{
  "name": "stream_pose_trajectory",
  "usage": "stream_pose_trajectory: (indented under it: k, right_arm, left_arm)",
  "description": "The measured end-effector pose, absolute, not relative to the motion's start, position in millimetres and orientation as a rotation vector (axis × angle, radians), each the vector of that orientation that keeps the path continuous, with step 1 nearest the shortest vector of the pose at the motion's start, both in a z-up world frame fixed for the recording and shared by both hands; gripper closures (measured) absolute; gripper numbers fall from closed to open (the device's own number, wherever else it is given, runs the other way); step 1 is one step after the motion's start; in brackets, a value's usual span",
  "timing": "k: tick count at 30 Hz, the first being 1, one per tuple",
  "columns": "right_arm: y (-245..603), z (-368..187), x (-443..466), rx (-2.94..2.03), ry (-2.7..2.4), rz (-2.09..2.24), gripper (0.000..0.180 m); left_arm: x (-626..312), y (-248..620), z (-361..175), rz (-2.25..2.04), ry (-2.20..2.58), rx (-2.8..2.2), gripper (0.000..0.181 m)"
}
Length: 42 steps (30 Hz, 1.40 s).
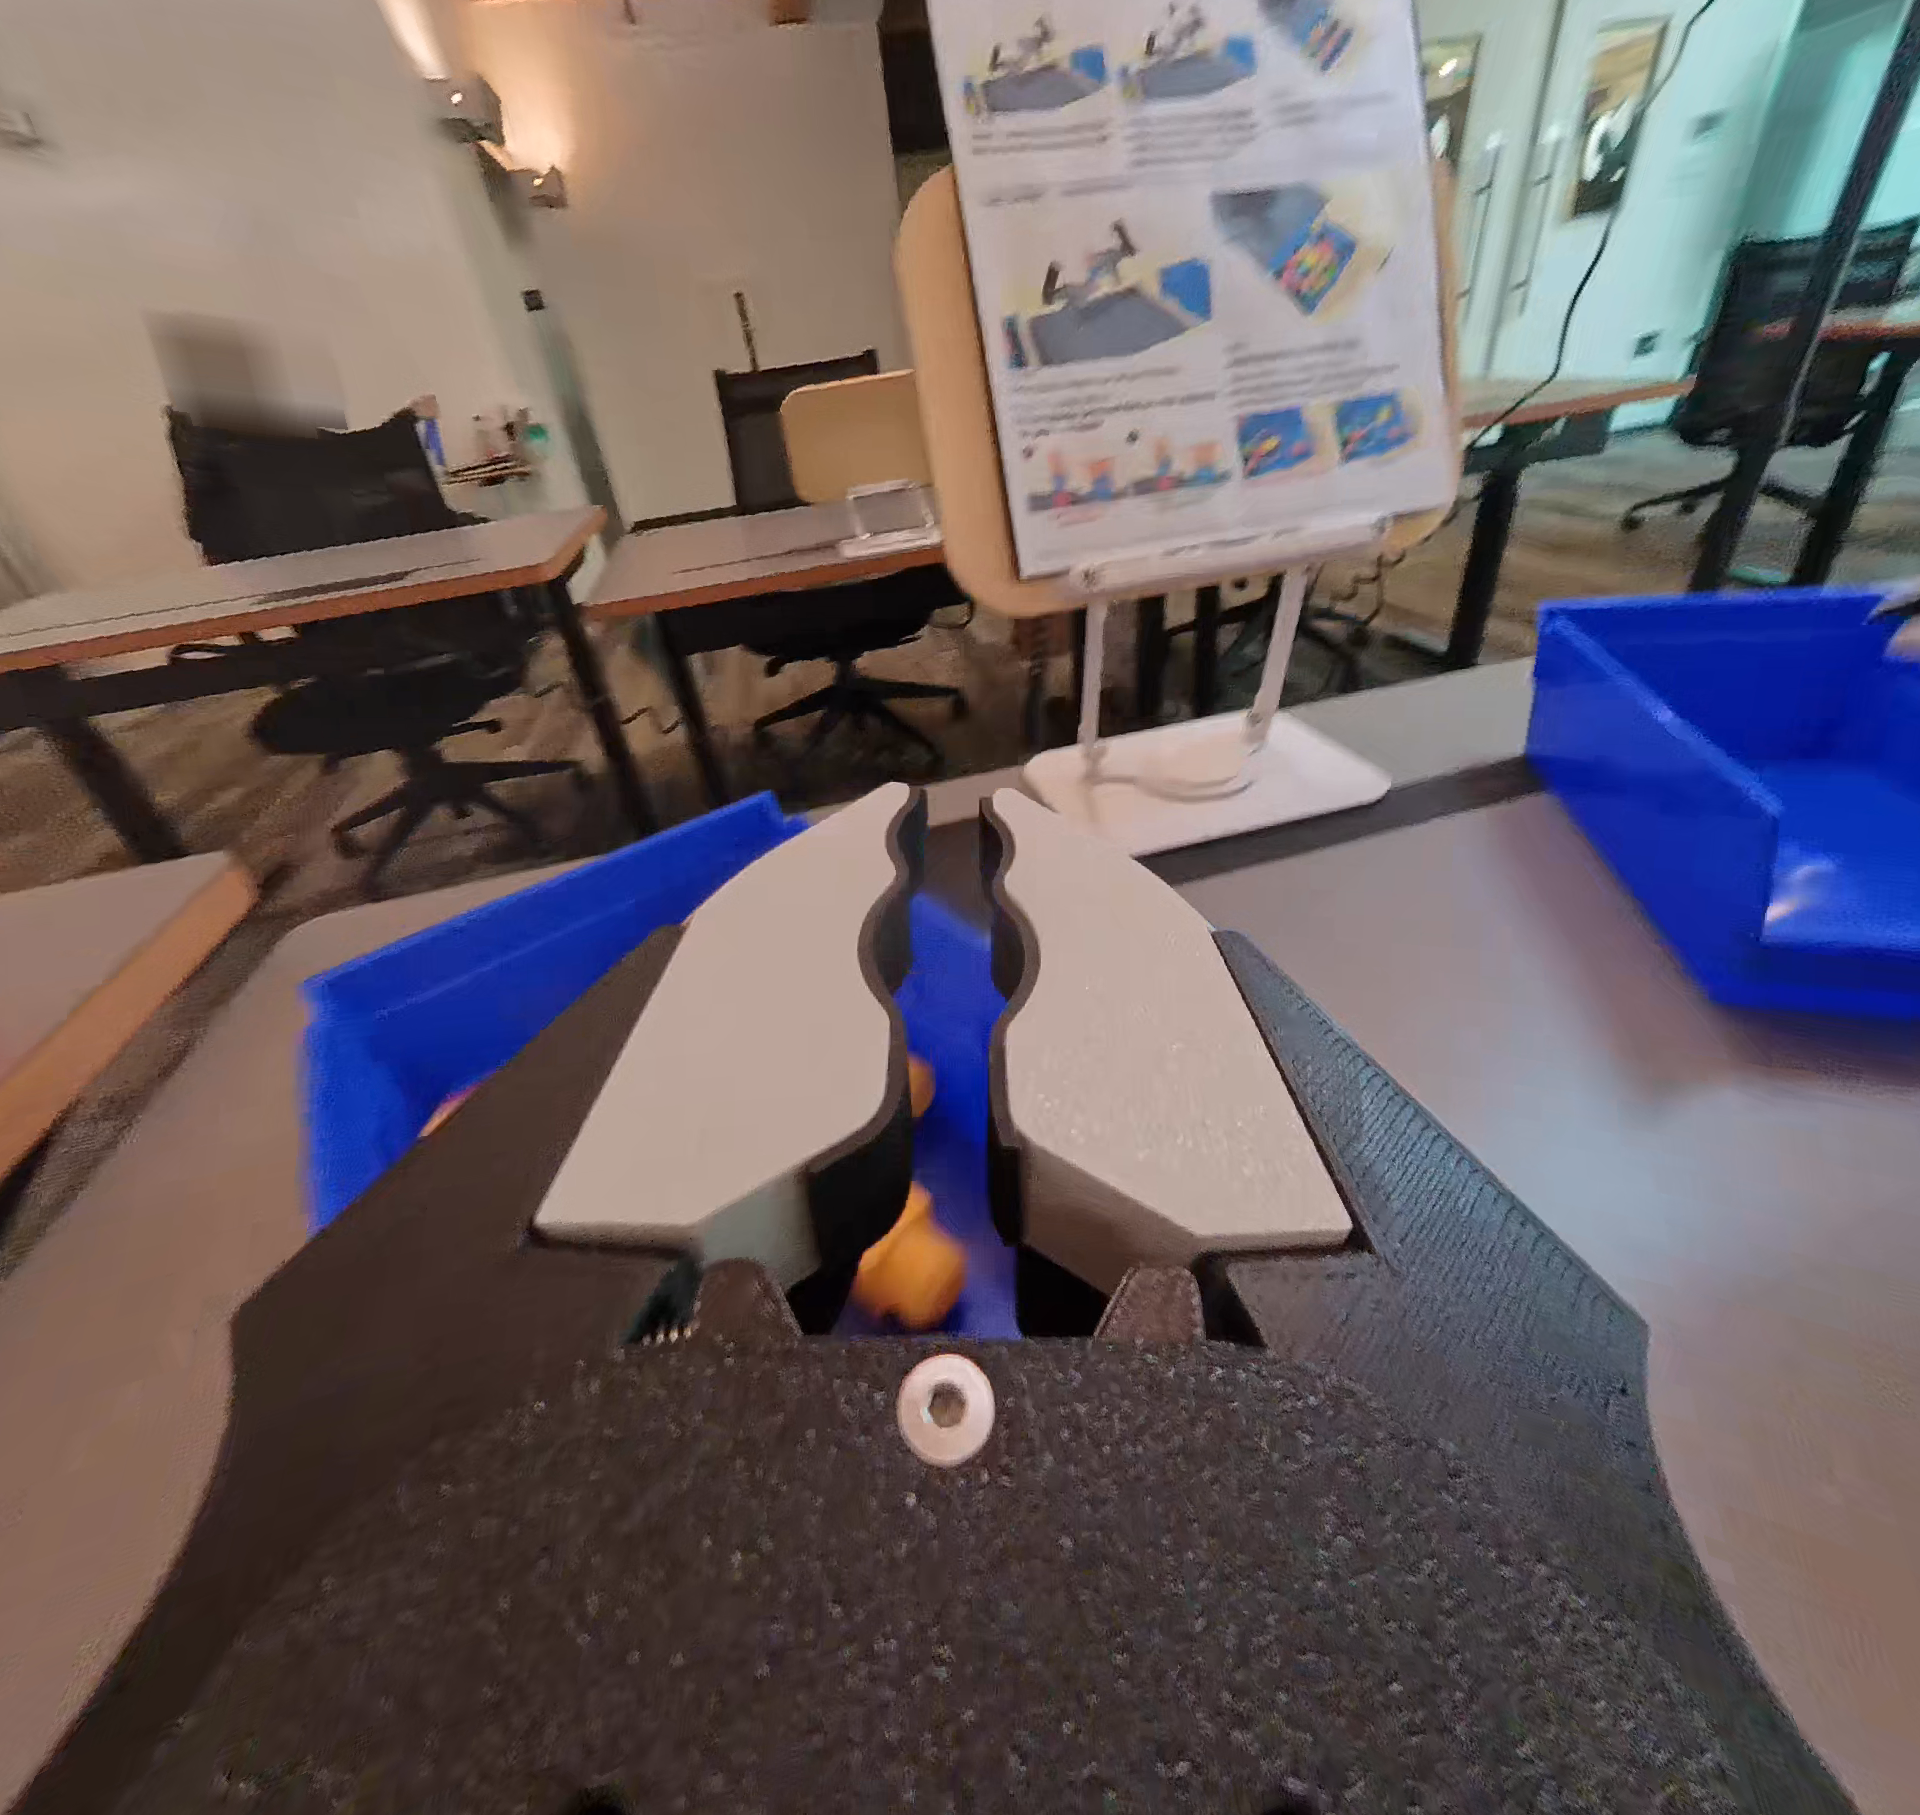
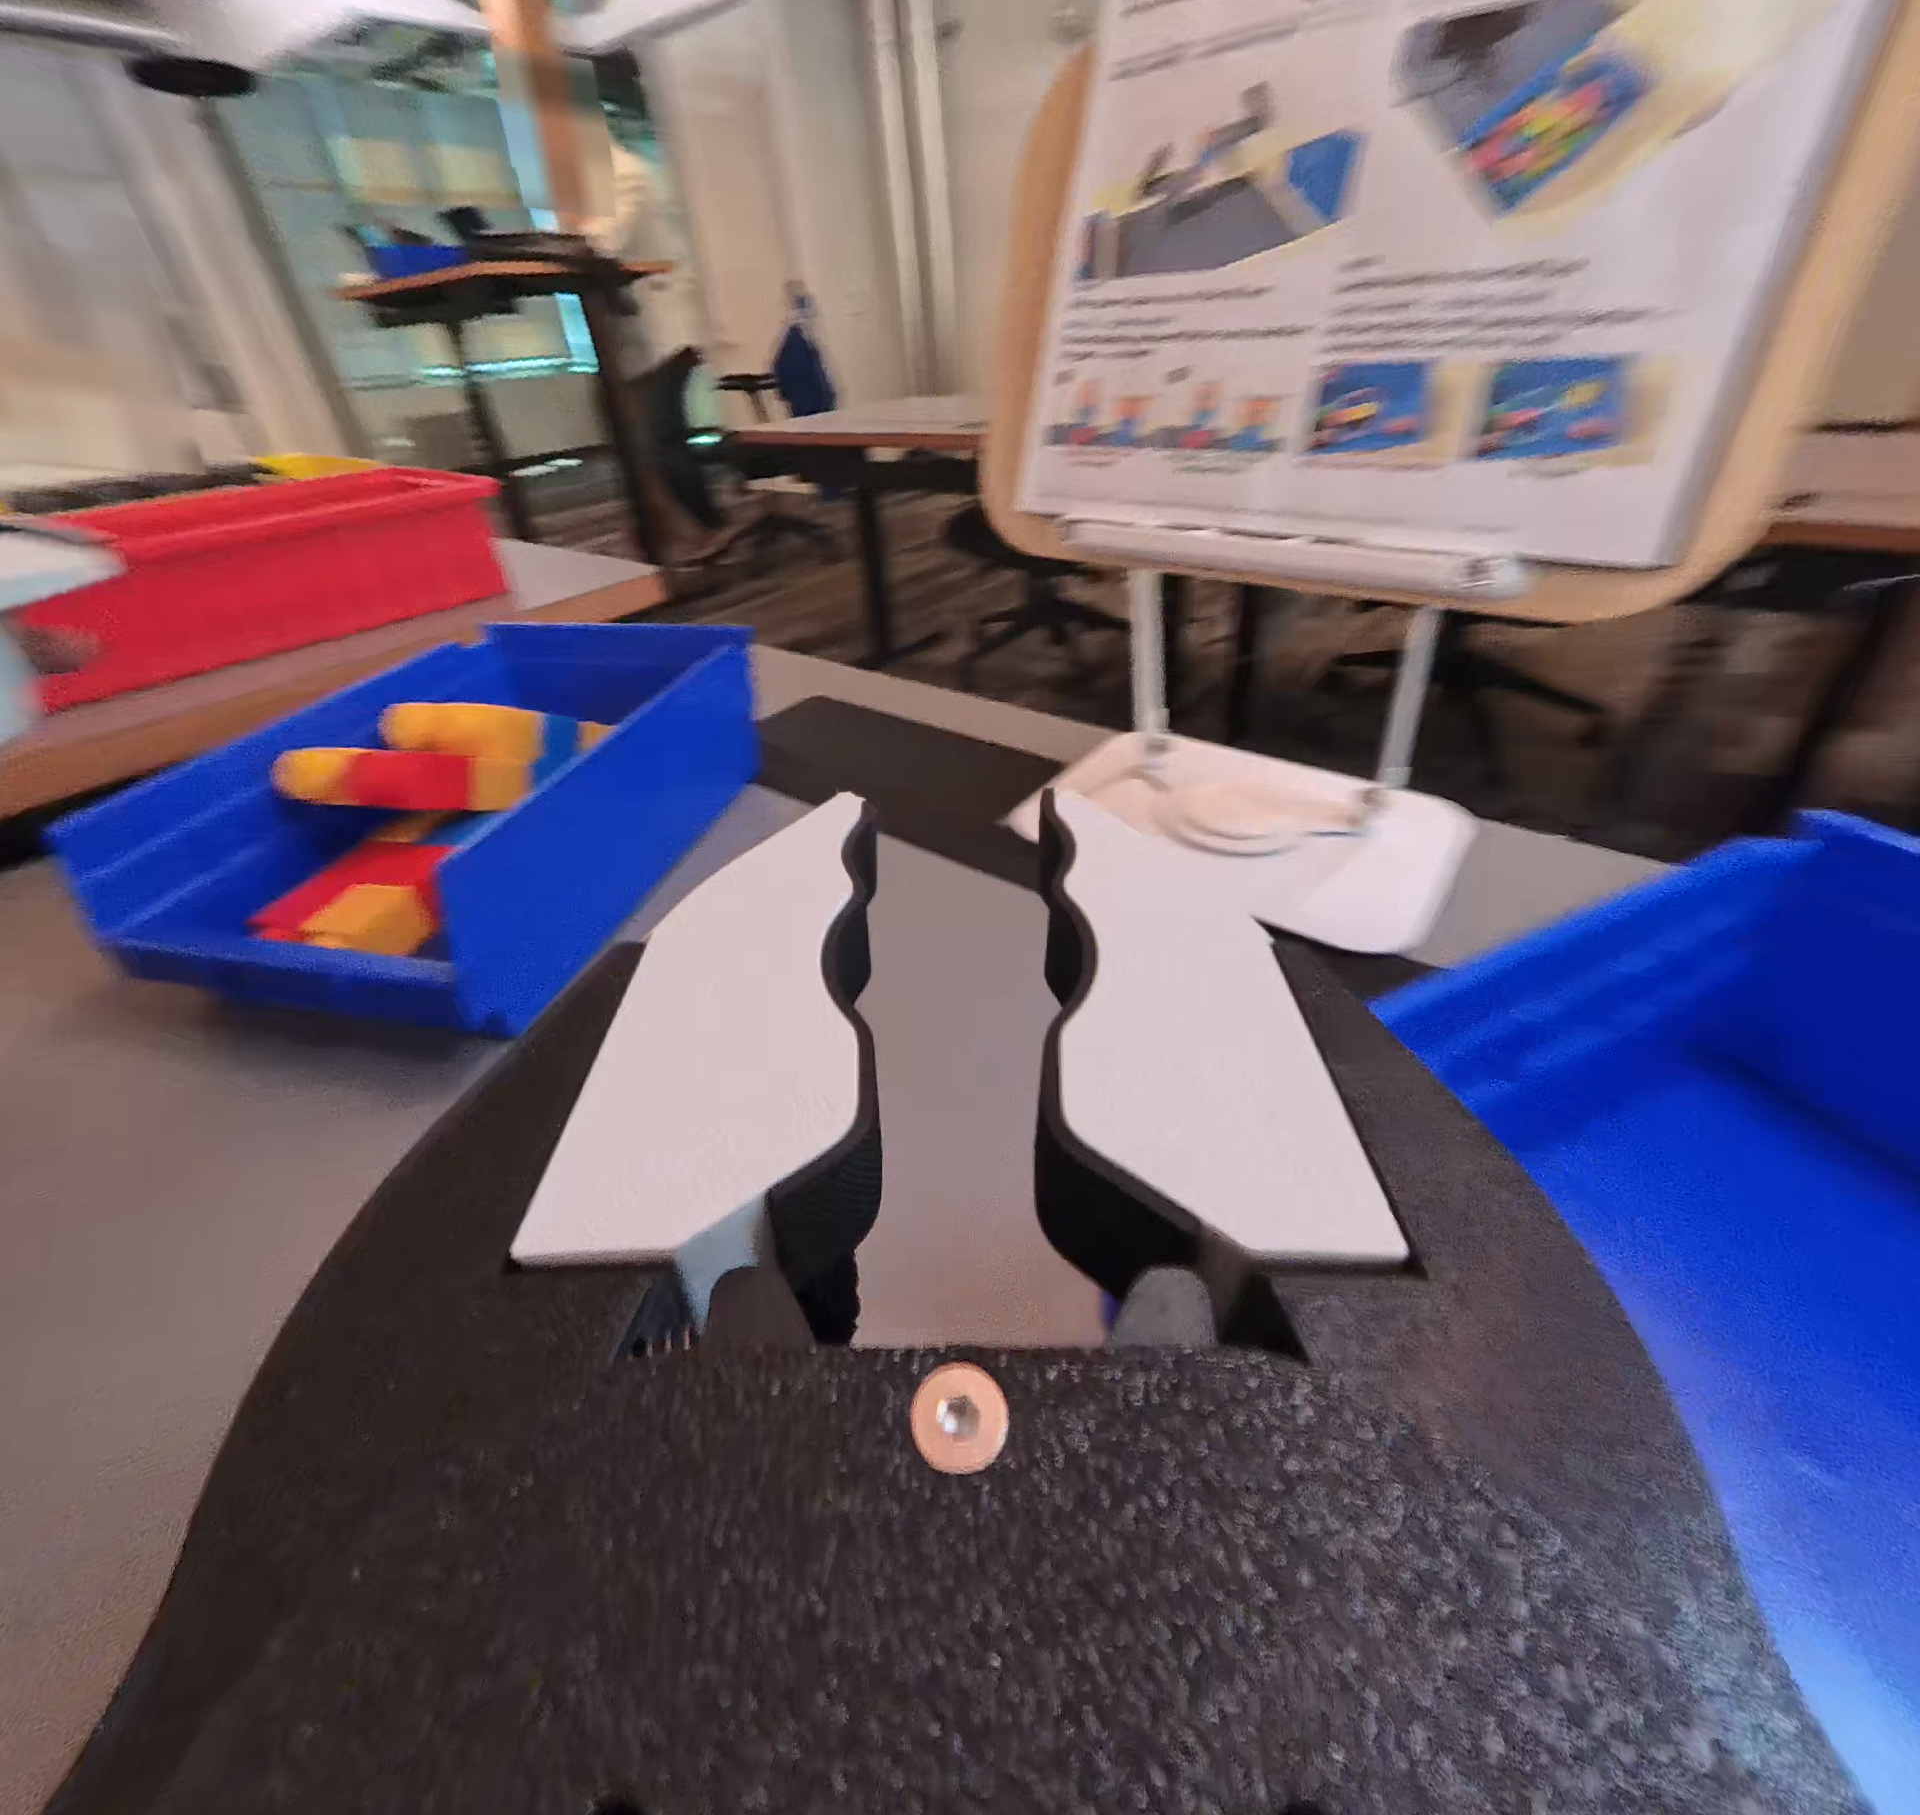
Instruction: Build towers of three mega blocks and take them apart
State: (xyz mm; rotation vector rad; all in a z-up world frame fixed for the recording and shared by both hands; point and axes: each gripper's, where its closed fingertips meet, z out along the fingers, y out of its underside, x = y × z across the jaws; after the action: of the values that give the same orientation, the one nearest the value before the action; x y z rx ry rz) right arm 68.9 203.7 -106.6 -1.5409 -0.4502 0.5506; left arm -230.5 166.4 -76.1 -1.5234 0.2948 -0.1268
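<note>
Both grippers were empty: my left gripper (image 1: 951, 809) hung narrowly parted over the blue bin (image 2: 582, 892), my right gripper (image 2: 951, 820) slightly wider above the table (image 2: 208, 1121). Stacked blocks (image 2: 416, 778) lay on their sides inside, long axes roughly level, crossing one another. Reaching in half-blind, I judged I might clip the bin wall.

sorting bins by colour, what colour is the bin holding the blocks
Blue bin; the blocks inside are orange, red and blue. Right wrist view shows it best.
</note>
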Motion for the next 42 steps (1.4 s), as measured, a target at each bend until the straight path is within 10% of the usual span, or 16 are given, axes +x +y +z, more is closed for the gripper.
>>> stream_pose_trajectory:
  k: [12, 20, 30, 35, 42]
  right_arm:
    - [198, -149, 43, -1.505, -0.627, 0.637, 0.16]
    - [195, -151, 41, -1.523, -0.63, 0.617, 0.16]
    - [195, -158, 37, -1.547, -0.646, 0.611, 0.161]
    - [197, -161, 41, -1.562, -0.637, 0.616, 0.162]
    - [195, -167, 35, -1.578, -0.667, 0.62, 0.163]
  left_arm:
    - [-260, 263, -91, -0.1, -0.159, -1.538, 0.172]
    - [-336, 214, -173, 0.369, 0.029, -2.278, 0.126]
    - [-340, 230, -258, 0.44, 0.155, -2.519, 0.143]
    - [-345, 244, -230, 0.513, 0.158, -2.339, 0.181]
    - [-338, 233, -165, 0.398, 0.117, -2.185, 0.181]
